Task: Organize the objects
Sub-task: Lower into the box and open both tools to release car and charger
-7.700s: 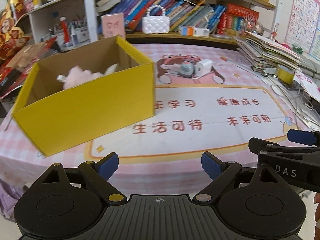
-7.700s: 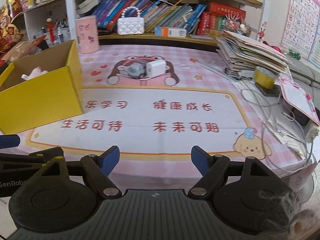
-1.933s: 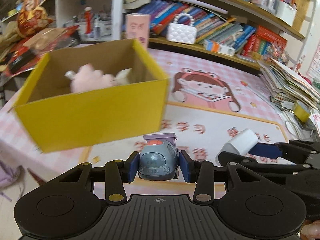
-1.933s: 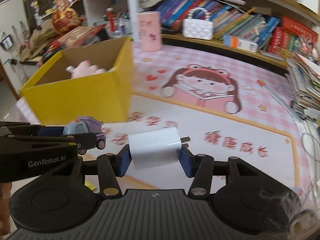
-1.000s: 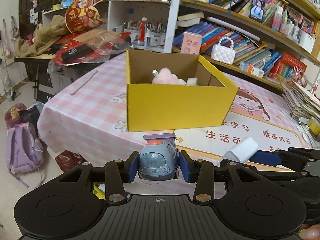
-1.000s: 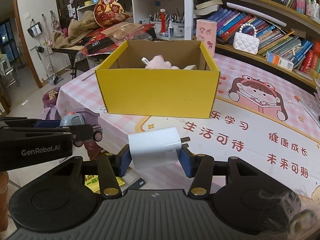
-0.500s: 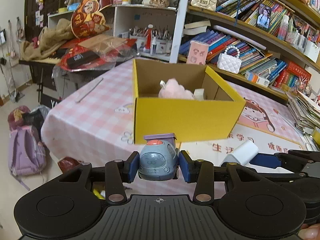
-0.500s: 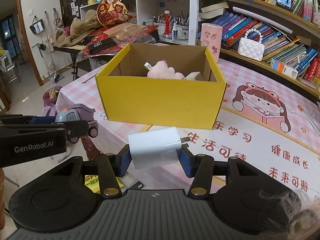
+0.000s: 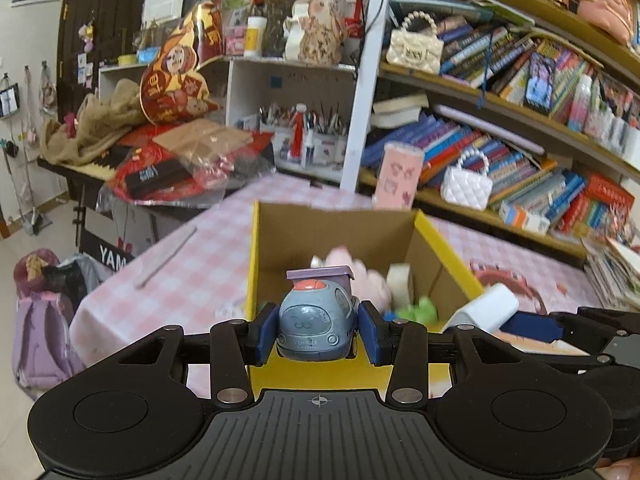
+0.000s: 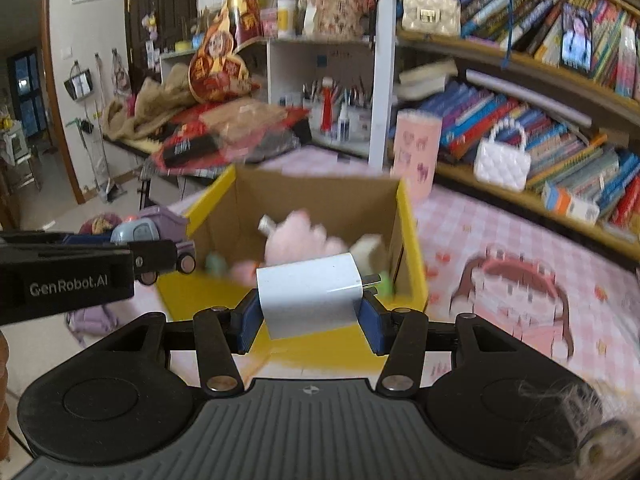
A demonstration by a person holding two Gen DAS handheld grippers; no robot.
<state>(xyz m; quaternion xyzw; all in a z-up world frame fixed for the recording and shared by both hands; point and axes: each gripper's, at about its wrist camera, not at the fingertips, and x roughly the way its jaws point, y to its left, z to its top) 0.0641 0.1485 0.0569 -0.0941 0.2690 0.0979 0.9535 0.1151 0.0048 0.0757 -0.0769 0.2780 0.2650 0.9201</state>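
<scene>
My left gripper (image 9: 318, 334) is shut on a grey-blue toy car (image 9: 316, 320) with a purple top, held over the near wall of the yellow cardboard box (image 9: 256, 256). My right gripper (image 10: 310, 312) is shut on a white charger plug (image 10: 310, 294), just above the near edge of the same yellow box (image 10: 412, 248). Inside the box lie a pink plush toy (image 10: 300, 236), a white block and small green pieces. The toy car (image 10: 148, 236) and the left gripper's arm show at the left of the right wrist view; the charger (image 9: 486, 310) shows at the right of the left wrist view.
The box stands on a pink checked tablecloth (image 9: 188, 264) with a cartoon mat (image 10: 516, 292). Behind it stand a pink cup (image 10: 416, 152), a white quilted handbag (image 10: 502, 162) and shelves of books (image 9: 520, 160). A cluttered side table (image 9: 168, 172) and a purple backpack (image 9: 38, 332) are at the left.
Both grippers have risen and moved toward the box with their objects still gripped. I now look down into the box's inside instead of at its front wall.
</scene>
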